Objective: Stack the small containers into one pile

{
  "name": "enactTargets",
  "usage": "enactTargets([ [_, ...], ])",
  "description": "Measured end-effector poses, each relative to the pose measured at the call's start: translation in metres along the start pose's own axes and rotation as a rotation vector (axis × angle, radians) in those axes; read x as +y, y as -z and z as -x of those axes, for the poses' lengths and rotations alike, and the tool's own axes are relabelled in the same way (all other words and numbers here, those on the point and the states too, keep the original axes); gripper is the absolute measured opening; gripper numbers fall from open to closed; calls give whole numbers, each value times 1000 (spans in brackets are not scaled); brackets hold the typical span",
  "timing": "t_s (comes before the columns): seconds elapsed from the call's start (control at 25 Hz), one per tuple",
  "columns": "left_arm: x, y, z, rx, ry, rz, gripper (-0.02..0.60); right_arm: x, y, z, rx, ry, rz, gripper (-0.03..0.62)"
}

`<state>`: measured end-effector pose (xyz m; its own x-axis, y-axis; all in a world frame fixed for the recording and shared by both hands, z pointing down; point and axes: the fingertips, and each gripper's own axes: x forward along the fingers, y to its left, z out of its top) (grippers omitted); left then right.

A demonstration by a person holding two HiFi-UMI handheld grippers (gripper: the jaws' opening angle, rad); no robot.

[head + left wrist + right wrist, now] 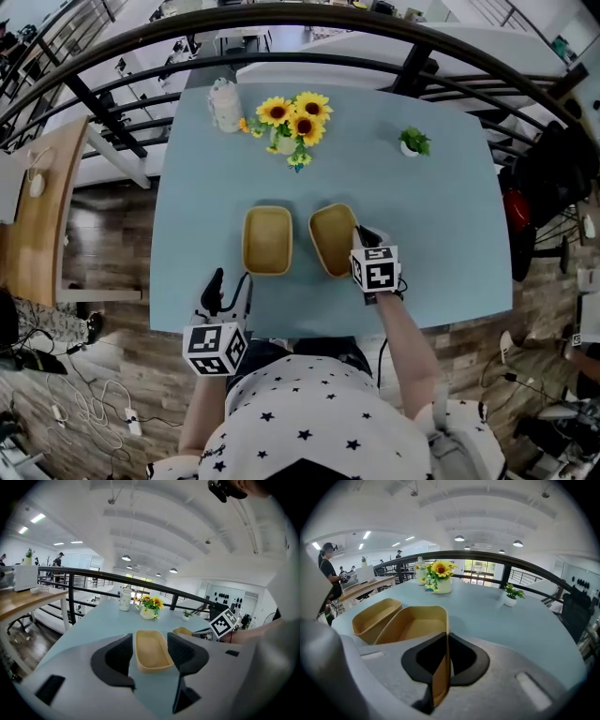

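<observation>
Left gripper (150,641): I am hovering it over the near edge of the table (450,216), jaws released and standing wide apart with nothing pinched between them.
Left container (267,240): it is sitting flat on the table straight ahead of the left gripper's open jaws, a little beyond their tips and not between them. Its long axis is running away from me, in line with the way those jaws are pointing.
Gap between the two: the containers are lying just beside each other, side by side, close but apart as far as I can tell.
Right container (334,239): it is lying to the right of the other one, long axis also running away from me but skewed slightly. It looks tipped, though I cannot tell whether it is clear of the table.
Right gripper (446,644): I am clenching it on the near right wall of the right container, the thin wall standing edge-on between the closed jaws.
Coming move, as I judge it: the target is lying to the left of the right gripper's jaws, so the held container is needing a short carry leftwards, then squaring so both long axes match before lowering it in.
Nearer hand: the right is doing the carrying; the left is well placed for steadying the left container.
</observation>
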<state>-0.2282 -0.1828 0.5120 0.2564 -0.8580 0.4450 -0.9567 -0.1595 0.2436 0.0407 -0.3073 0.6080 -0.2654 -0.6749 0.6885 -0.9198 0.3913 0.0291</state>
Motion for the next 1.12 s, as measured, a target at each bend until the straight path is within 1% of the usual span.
enactTargets([
  [0.16, 2, 0, -1, -3, -2, 2, 227, 0, 0, -2, -3, 4, 21, 18],
  [0.48, 0, -4, 0, -13, 7, 1, 228, 1, -1, -2, 4, 4, 27, 18],
  [0.76, 3, -5, -1, -17, 30, -1, 227, 5, -14, 13, -46, 32, 11, 61],
  [0.96, 5, -10, -3, -22, 62, -9, 227, 26, -32, 29, -92, 24, -14, 63],
  [1.12, 12, -12, -3, -20, 83, -21, 227, 61, -42, 32, -108, -21, -13, 63],
])
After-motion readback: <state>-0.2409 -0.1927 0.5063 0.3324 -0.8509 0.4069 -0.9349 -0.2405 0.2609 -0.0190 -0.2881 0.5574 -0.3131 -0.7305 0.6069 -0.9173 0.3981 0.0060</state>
